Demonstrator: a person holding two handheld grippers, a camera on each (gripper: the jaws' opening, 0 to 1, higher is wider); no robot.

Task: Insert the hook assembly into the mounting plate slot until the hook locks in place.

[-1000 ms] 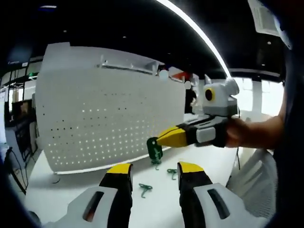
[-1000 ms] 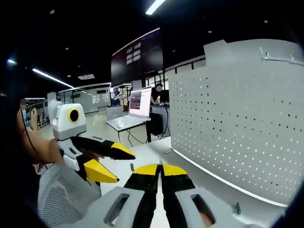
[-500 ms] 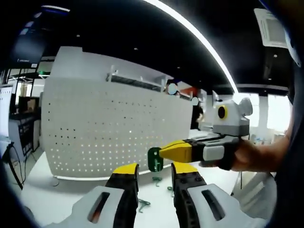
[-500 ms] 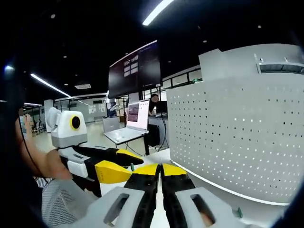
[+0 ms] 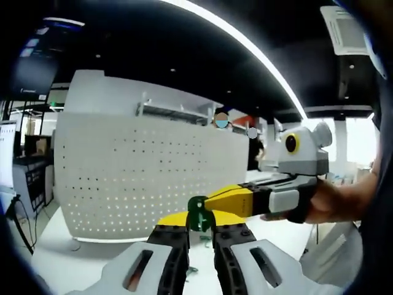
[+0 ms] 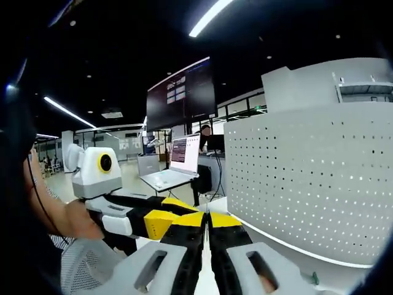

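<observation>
Standing behind grippers, pegboard (image 5: 147,178), laptop (image 6: 175,163) beyond

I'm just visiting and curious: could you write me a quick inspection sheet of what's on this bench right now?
Surface: white table, mostly bare.
Job's things: green hook piece pinched in the right gripper, held up between the left gripper's tips; white pegboard upright behind.
Clutter: small green part on the table by the pegboard.
Grippers: right shut on the hook piece; left narrowly open around it.
Cables: dark cable at the table's far edge.
Surroundings: open laptop, wall screen, ceiling strip lights.
</observation>
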